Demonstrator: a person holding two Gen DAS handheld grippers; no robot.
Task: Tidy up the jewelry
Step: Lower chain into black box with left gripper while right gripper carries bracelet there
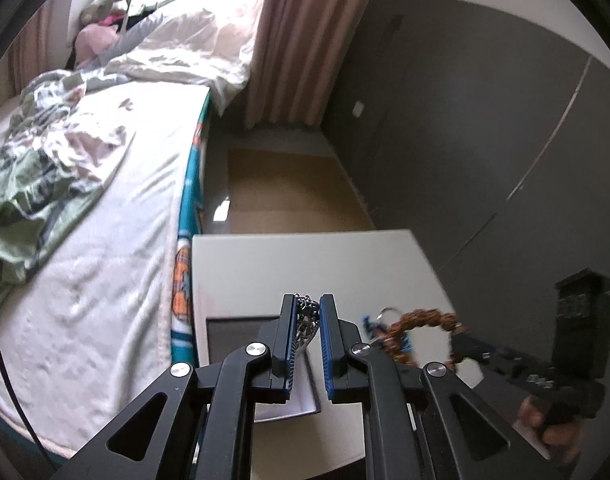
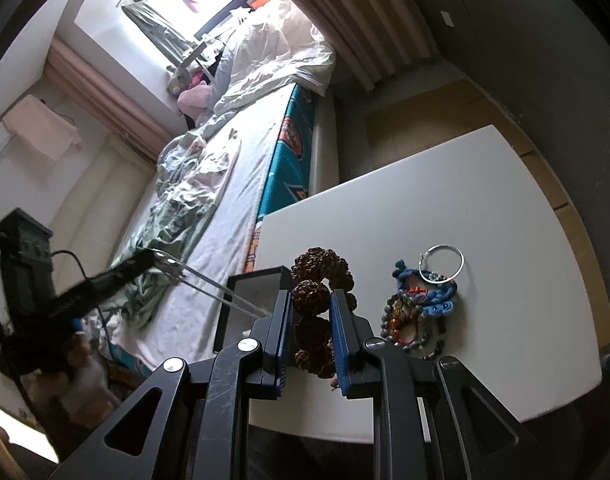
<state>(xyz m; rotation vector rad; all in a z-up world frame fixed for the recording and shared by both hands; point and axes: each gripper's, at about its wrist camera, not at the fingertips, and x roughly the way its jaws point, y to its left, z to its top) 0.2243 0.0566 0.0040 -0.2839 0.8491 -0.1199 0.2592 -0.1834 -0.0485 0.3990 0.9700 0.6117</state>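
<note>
White table [image 2: 445, 208] carries an open dark box [image 2: 245, 304] near the bed-side edge, probably the drop spot. Right gripper [image 2: 312, 308] clamps a brown bead bracelet [image 2: 321, 276]; left gripper [image 1: 308, 316] pinches a silver chain [image 1: 307, 320]. Blue beaded pieces [image 2: 429, 300] and a metal ring [image 2: 445, 260] lie just beside, possibly snagging.

White counter [image 2: 445, 208] beside the bed [image 2: 233, 184], carrying an open dark-rimmed box [image 2: 257, 280], a silver ring [image 2: 443, 264] and blue beaded jewelry [image 2: 421, 308].

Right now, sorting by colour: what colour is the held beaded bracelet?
Reddish-brown bead bracelet, clearest in right wrist view.
</note>
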